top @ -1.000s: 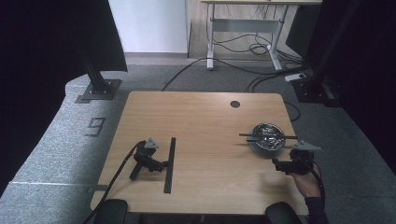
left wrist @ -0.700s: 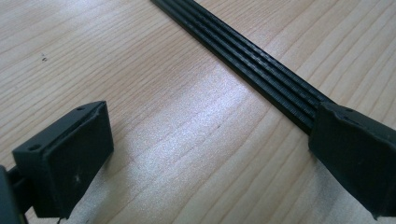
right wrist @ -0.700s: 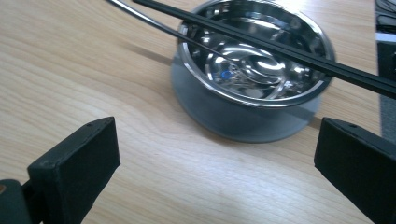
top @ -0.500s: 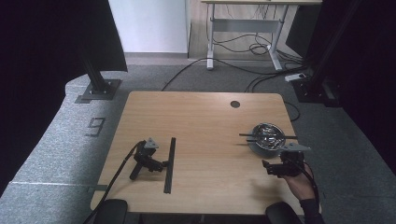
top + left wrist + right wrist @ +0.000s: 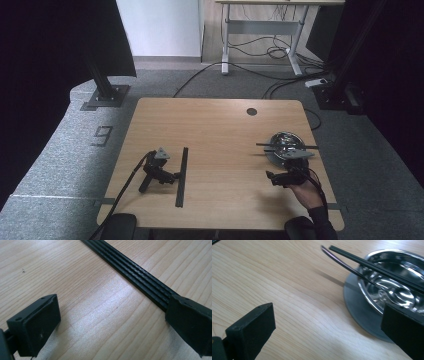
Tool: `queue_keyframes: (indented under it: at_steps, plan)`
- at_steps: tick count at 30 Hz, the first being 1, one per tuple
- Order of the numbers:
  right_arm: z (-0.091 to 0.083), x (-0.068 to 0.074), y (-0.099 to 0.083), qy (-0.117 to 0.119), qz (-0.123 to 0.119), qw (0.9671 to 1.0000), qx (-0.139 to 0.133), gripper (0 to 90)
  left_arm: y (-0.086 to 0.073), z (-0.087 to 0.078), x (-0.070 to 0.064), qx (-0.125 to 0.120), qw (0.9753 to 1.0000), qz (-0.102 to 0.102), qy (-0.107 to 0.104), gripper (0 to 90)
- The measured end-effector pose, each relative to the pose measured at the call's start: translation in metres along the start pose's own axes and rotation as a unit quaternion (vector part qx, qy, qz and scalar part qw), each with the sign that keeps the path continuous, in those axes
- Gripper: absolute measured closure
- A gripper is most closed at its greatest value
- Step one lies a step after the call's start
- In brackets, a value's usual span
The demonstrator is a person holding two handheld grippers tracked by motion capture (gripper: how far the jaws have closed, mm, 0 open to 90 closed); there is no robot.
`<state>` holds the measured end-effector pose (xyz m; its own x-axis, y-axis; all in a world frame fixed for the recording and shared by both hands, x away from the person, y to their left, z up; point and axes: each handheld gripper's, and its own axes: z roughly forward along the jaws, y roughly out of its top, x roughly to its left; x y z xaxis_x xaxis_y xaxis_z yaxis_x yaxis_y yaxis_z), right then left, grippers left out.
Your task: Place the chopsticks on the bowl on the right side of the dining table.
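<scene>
A shiny metal bowl point(image 5: 285, 142) sits on a grey plate point(image 5: 362, 315) at the right of the wooden table point(image 5: 220, 125). Black chopsticks point(image 5: 372, 265) lie across the bowl's rim, and a metal spoon point(image 5: 352, 268) rests in it with its handle sticking out. My right gripper point(image 5: 278, 178), held by a hand, hovers open just in front of the bowl; in the right gripper view point(image 5: 329, 315) nothing is between its jaws. My left gripper point(image 5: 170, 176) lies open on the table with no hand on it. Its right jaw touches a long black ridged strip point(image 5: 135, 277).
The black strip point(image 5: 181, 175) runs front to back left of the table's middle. A round cable hole point(image 5: 251, 111) is at the back. The left gripper's cable point(image 5: 125, 190) trails off the front left edge. Black stands and floor cables surround the table.
My right gripper has moved left and toward the table's front edge, away from the bowl's right side. The left gripper and the strip have not moved.
</scene>
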<state>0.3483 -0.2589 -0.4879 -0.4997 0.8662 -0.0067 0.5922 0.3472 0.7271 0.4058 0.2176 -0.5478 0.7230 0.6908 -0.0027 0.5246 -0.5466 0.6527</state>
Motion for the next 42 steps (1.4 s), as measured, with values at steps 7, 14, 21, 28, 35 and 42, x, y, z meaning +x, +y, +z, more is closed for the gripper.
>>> queue_keyframes:
  at_steps: [7,14,21,28,35,42]
  plan:
    - [0.015,0.017,0.013,0.022,-0.018,0.9996,0.005,0.0,0.000,0.000,0.000,0.000,1.0000,0.001,0.000,0.0]
    - [0.033,0.032,0.023,0.043,-0.034,0.9984,0.009,0.0,0.000,0.000,0.000,0.000,1.0000,0.000,0.000,0.0]
    - [0.050,0.042,0.025,0.055,-0.037,0.9978,0.005,0.0,0.000,0.000,0.000,0.000,1.0000,0.001,0.000,0.0]
    - [0.069,0.049,0.020,0.056,-0.044,0.9974,0.005,0.0,0.000,0.000,0.000,0.000,1.0000,0.001,0.000,0.0]
    - [0.085,0.054,0.012,0.052,-0.056,0.9970,0.015,0.0,0.000,0.000,0.000,0.000,1.0000,0.001,0.000,0.0]
    - [0.098,0.059,0.004,0.053,-0.065,0.9962,0.021,0.0,0.000,0.000,0.000,0.000,1.0000,0.001,0.000,0.0]
